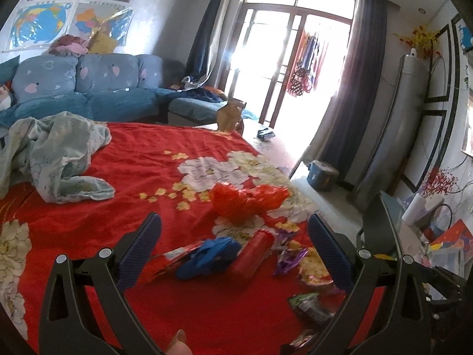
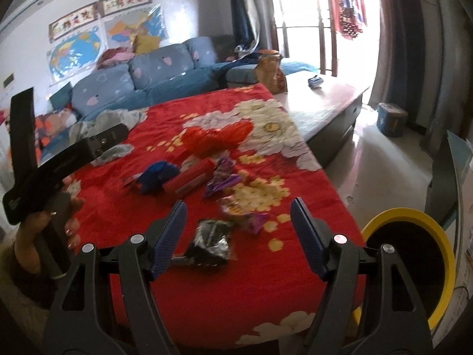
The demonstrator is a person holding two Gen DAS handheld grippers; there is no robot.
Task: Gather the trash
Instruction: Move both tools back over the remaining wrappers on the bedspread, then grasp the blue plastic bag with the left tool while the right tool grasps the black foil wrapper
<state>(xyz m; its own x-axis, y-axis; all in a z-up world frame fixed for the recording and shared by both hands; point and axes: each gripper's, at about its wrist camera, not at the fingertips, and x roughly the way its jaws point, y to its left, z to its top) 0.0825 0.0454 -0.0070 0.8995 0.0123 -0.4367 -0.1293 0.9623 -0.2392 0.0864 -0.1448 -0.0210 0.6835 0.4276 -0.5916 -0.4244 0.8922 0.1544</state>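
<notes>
The collecting looks barely begun: both grippers hover empty above the litter. The right gripper (image 2: 238,227), spread wide, has a dark foil wrapper (image 2: 211,241) just ahead between its fingers; a yellow-rimmed bin (image 2: 414,236) waits to its right. Next it should likely drop and pinch that wrapper. The left gripper (image 1: 233,245), also spread, angles down at a red packet (image 1: 251,254) on the bed (image 1: 153,159).

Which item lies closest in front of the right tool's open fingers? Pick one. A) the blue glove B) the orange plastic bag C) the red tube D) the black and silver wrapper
D: in the right wrist view the black and silver wrapper lies on the red bedspread just ahead of the right tool, nearer than the other trash.
</notes>
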